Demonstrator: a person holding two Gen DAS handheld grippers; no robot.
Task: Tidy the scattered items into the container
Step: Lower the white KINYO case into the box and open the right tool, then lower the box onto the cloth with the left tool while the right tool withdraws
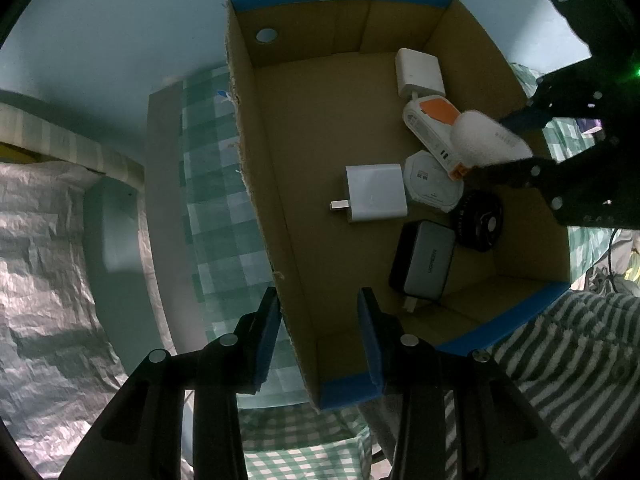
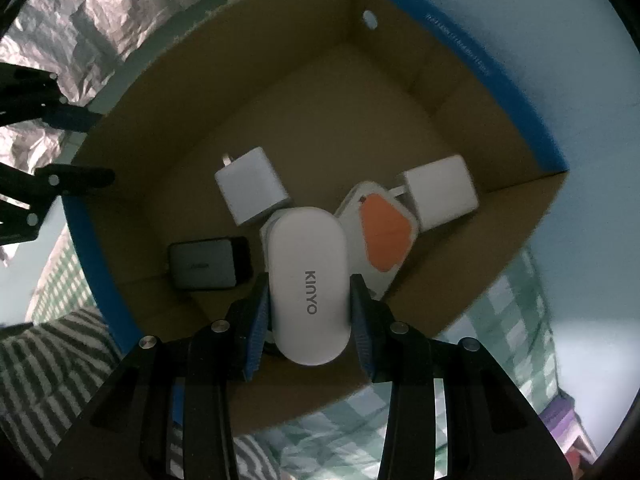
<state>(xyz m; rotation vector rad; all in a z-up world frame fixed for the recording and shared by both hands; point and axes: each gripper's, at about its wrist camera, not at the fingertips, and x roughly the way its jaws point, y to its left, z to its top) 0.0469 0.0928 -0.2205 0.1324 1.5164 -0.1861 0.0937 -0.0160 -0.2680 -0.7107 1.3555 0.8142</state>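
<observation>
A cardboard box with a blue rim holds several chargers: a white cube, a white and orange one, a white plug adapter, a grey charger and a black round item. My left gripper points down, open, astride the box's near wall, with its left finger against the outer face. My right gripper is shut on a white oval KINYO device and hangs over the box, above the orange charger. The left wrist view shows that device at the right.
The box stands on a green checked cloth. A grey striped fabric lies by its near corner. Crinkled silver sheeting covers the left side. Pale blue surface lies beyond the box.
</observation>
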